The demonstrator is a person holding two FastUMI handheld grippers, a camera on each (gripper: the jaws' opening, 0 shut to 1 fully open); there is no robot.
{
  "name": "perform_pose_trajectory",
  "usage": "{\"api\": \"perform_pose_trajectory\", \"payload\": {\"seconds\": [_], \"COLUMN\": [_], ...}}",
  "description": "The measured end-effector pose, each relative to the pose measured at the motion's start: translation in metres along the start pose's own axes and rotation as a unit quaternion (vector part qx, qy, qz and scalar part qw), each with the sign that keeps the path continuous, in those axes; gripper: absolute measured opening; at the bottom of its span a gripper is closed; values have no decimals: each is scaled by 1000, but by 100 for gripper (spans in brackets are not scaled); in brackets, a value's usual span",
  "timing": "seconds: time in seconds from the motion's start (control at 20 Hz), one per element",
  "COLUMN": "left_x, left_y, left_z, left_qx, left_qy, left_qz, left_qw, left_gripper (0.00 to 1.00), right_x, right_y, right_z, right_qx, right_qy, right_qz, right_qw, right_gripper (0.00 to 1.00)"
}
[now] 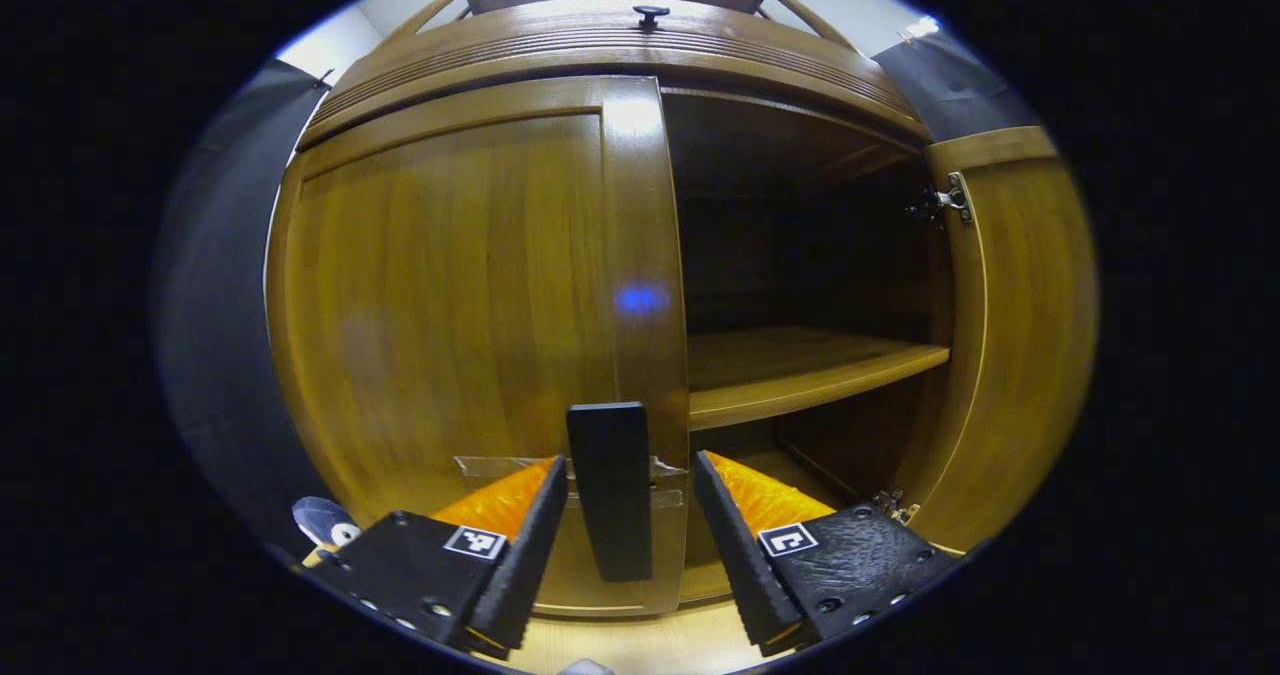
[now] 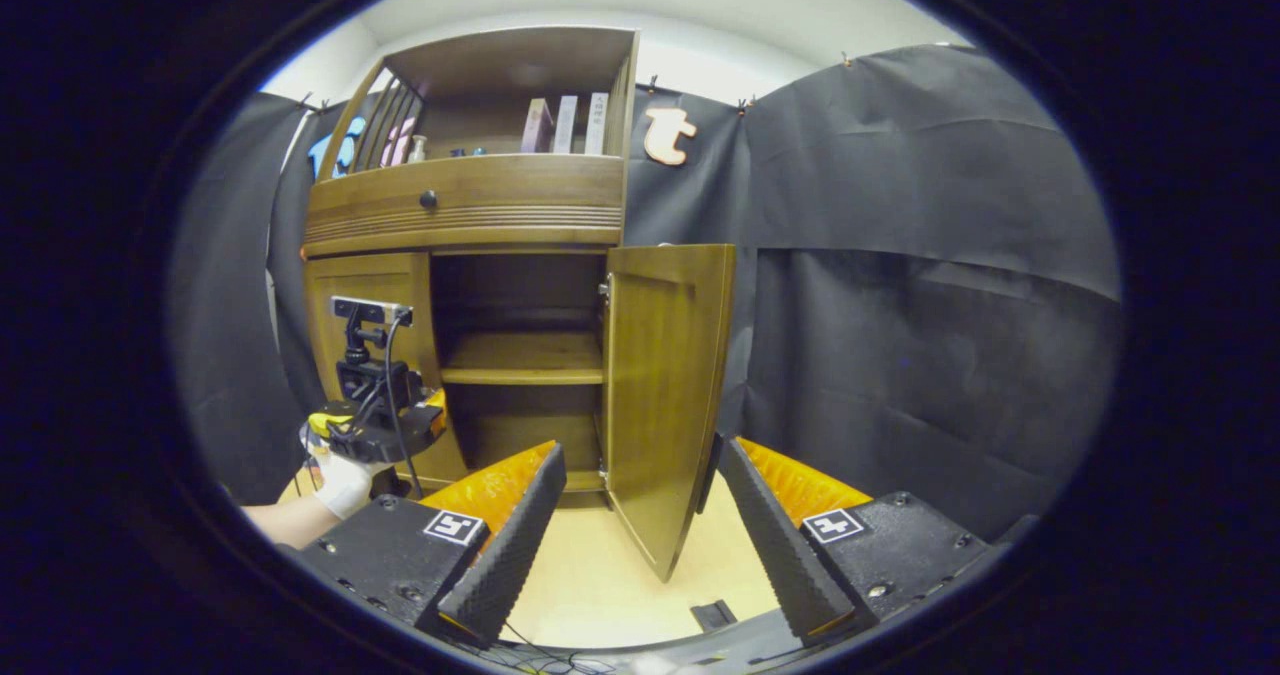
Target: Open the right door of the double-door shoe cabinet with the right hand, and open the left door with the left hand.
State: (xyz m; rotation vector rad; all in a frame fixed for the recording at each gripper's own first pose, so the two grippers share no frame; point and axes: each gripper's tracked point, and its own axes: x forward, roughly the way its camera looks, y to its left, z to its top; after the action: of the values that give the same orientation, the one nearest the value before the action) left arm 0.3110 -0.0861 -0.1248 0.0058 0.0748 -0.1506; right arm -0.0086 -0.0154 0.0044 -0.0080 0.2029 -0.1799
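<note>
Right door [image 2: 665, 395] swung wide open, shelf [image 2: 523, 358] exposed. Left door [image 1: 470, 325] closed; left gripper [image 1: 622, 535] spread, fingers straddling dark handle [image 1: 610, 490] (no contact visible). Right gripper [image 2: 632, 535] released, empty, well back from cabinet [image 2: 470, 205]

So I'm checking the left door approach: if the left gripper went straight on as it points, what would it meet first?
Most likely the dark handle on the closed left door; it stands between the open fingers of the left gripper, though depth is unclear.
</note>
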Motion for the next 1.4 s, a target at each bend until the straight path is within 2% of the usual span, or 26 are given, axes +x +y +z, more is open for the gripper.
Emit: {"api": "perform_pose_trajectory", "payload": {"seconds": [0.05,0.1,0.2,0.25,0.35,0.4,0.45,0.5,0.55,0.6,0.65,0.7,1.15,1.4], "left_x": [2,2,2,-1,7,5,-2,-4,-7,-10,-15,-20,-86,-120], "left_y": [1,8,7,8,8,8,9,9,9,9,10,10,23,39], "left_z": [-1,-1,0,-1,-2,-1,-1,0,-1,0,-1,-2,-6,-9], "left_qx": [0,1,-10,-13,-12,-15,-19,-18,-18,-19,-19,-21,-28,-38], "left_qy": [-1,-3,-8,-7,-6,-7,-4,-5,-4,-5,-4,-4,-5,-8], "left_qz": [3,17,10,10,5,2,1,-2,-4,-7,-10,-13,-41,-38], "left_qw": [1000,1000,1000,1000,1000,1000,1000,1000,1000,1000,1000,1000,999,999], "left_gripper": [61,68,31,51,42,28,36,23,31,23,31,23,23,23], "right_x": [1,0,2,2,3,4,5,5,6,8,10,10,0,-1], "right_y": [3,4,10,10,16,16,17,17,18,21,22,25,49,62], "right_z": [-2,-3,-4,-5,-4,-6,-7,-6,-5,-5,-5,-4,-7,-5], "right_qx": [-1,0,0,0,-2,-3,-3,-4,-5,-6,-6,-6,-8,-19], "right_qy": [4,8,12,13,14,16,16,17,16,16,15,13,7,7], "right_qz": [-1,1,5,8,14,16,19,21,23,27,30,34,82,104], "right_qw": [1000,1000,1000,1000,1000,1000,1000,1000,1000,999,999,999,997,994], "right_gripper": [99,100,100,100,100,100,100,100,100,100,100,100,100,100]}}
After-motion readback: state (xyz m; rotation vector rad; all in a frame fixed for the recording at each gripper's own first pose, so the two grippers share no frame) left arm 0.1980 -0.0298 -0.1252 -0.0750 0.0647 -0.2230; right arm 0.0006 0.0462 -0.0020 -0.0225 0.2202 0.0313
